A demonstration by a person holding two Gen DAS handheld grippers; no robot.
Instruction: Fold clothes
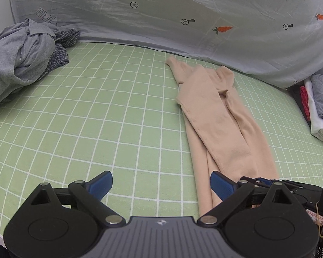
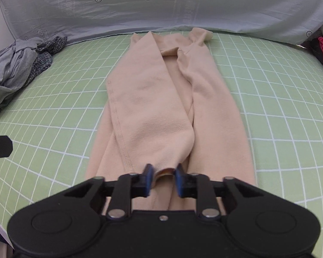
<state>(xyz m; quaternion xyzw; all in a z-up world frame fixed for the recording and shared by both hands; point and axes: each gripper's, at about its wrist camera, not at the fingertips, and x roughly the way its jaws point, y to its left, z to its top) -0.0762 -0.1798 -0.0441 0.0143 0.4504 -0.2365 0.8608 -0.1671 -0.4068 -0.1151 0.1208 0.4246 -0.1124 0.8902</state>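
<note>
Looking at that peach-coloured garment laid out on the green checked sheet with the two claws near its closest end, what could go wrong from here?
The right claw pinches only a small bunch of the peach garment at its near hem, so the fabric might slip out or just one layer might lift. The left claw is open over the green sheet, beside the garment rather than on it; pulling with one claw could skew the fold. The sleeves folded on top could slide apart when lifted.

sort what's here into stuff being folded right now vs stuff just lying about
In the job:
- beige garment, laid lengthwise on the green grid sheet
- right claw, closing on the garment's near hem
- left claw, open beside it

Lying about:
- grey zip top in a heap with a checked garment
- folded stack at the right edge
</note>
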